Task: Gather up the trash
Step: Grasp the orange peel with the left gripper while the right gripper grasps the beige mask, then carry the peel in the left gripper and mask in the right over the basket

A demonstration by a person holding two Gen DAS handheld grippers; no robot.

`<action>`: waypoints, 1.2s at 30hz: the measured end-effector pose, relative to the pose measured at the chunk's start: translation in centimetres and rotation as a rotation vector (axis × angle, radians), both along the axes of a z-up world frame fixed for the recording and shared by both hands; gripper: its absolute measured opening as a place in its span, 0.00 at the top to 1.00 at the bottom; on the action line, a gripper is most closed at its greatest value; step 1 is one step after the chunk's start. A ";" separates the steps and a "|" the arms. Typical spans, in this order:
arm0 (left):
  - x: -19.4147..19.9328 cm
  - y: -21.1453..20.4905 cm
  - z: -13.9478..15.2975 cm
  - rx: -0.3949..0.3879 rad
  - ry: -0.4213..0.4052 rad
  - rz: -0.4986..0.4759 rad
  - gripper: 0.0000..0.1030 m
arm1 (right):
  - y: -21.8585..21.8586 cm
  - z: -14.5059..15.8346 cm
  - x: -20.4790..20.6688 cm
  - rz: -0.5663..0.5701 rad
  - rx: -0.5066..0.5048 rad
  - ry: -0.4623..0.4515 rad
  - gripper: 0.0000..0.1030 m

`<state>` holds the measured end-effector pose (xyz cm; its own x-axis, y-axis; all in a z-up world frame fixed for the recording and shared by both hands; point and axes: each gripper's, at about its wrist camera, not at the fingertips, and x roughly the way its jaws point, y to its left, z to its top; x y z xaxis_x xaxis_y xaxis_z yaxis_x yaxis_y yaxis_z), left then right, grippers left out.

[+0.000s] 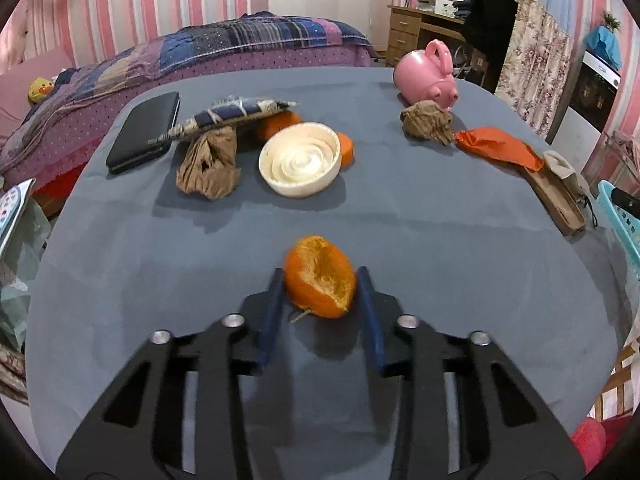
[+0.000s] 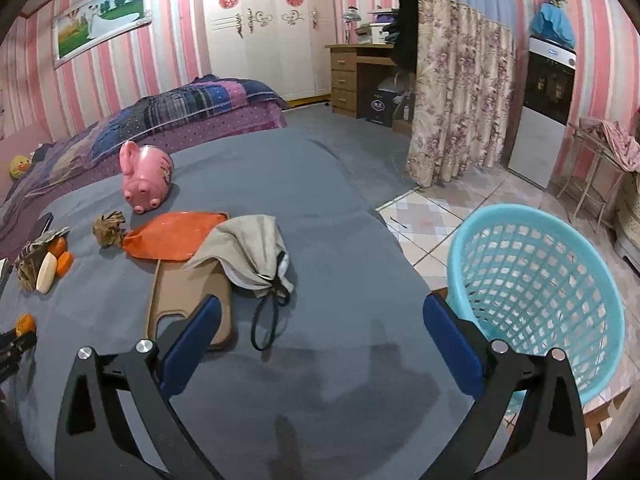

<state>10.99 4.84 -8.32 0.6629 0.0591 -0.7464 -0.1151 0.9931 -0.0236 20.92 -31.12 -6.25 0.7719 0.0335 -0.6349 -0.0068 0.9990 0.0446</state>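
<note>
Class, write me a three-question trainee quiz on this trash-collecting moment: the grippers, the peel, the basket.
1. True or false: the left gripper has its pads against the orange peel.
2. Which gripper stands open with nothing between its fingers?
3. The blue basket stands: A on the table, B past the table's edge, C on the bed.

Key: 1 true. 2 the right gripper. 3 B.
</note>
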 end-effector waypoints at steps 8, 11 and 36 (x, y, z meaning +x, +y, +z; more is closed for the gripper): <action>1.2 0.8 2.3 0.008 -0.060 0.014 0.69 | 1.6 -0.9 2.2 0.058 -0.016 0.024 0.05; 2.3 0.7 3.1 0.026 -0.081 0.014 0.69 | 2.1 -0.9 2.8 0.075 -0.017 0.023 0.07; 7.6 -7.2 7.5 0.004 -0.195 -0.092 0.69 | 0.2 1.3 -0.1 0.071 -0.036 -0.040 0.76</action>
